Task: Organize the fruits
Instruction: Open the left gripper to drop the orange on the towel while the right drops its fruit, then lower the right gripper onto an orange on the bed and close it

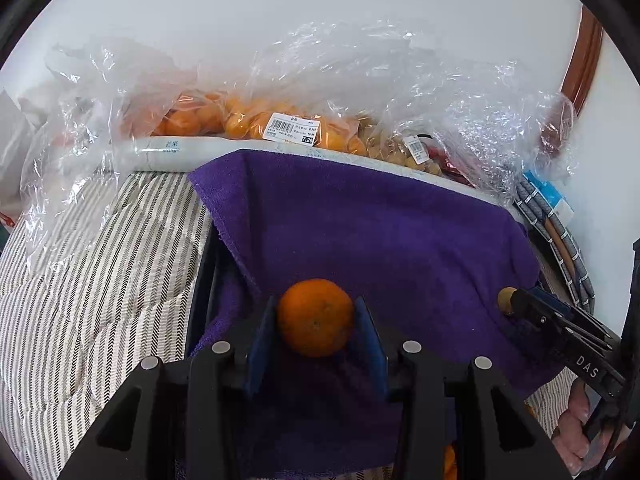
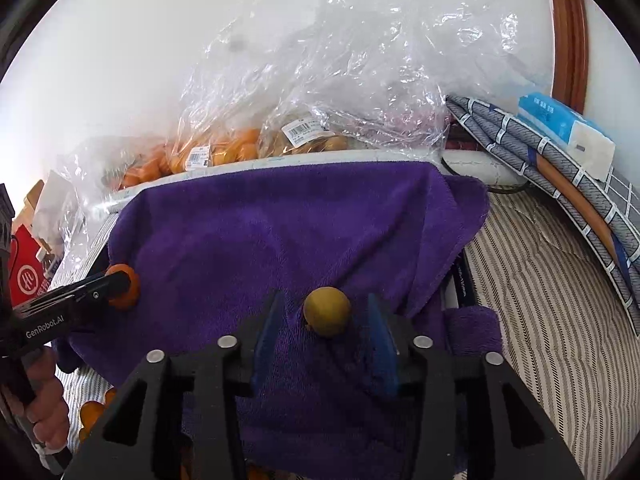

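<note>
My left gripper (image 1: 316, 318) is shut on an orange tangerine (image 1: 315, 316) and holds it over the purple towel (image 1: 380, 232). My right gripper (image 2: 326, 316) is open, with a small brownish-yellow round fruit (image 2: 327, 311) on the towel (image 2: 280, 232) between its blue pads without touching them. The right gripper with that fruit (image 1: 507, 300) shows at the right of the left view. The left gripper with the tangerine (image 2: 124, 286) shows at the left of the right view.
Clear plastic bags of oranges (image 1: 240, 120) and brownish fruit (image 1: 384, 144) lie on a white box behind the towel. A striped bedcover (image 1: 80, 280) surrounds it. Folded grey checked cloth (image 2: 560, 184) and a tissue pack (image 2: 568, 128) lie at right. Loose tangerines (image 2: 92, 412) lie at bottom left.
</note>
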Motion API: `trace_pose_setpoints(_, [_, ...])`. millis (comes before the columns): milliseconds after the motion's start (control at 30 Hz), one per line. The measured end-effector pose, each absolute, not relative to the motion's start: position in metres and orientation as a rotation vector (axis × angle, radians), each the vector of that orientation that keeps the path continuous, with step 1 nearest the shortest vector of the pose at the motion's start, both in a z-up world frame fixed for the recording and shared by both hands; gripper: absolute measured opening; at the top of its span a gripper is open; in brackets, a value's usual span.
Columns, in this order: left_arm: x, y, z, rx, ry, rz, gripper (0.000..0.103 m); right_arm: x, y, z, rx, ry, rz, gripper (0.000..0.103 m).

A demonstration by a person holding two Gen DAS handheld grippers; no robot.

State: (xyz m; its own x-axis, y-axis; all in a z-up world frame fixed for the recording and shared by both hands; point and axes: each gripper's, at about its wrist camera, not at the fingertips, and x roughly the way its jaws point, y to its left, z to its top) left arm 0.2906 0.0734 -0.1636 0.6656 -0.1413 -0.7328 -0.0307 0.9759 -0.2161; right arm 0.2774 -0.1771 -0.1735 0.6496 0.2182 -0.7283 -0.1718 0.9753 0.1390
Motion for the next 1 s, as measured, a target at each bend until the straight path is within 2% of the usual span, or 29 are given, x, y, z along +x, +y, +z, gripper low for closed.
trace_pose_setpoints(200, [0.284, 0.074, -0.156, -0.243, 0.806, -0.076, 0.049, 0.27, -0.179, -0.164, 0.068, 0.793, 0.191, 0.052])
trace_pose_setpoints(600, [0.27, 0.072, -0.146, -0.261, 0.724, -0.058, 0.05, 0.255, -0.176, -0.143, 0.095, 0.773, 0.22, 0.052])
trace_pose_setpoints(900, [0.254, 0.083, -0.14, -0.306, 0.664, -0.051, 0.05, 0.226, -0.188, -0.137, 0.142, 0.849, 0.242, 0.052])
trace_pose_setpoints(1000, [0.244, 0.085, -0.137, -0.31, 0.643, -0.052, 0.055, 0.206, -0.185, -0.139, 0.116, 0.866, 0.227, 0.052])
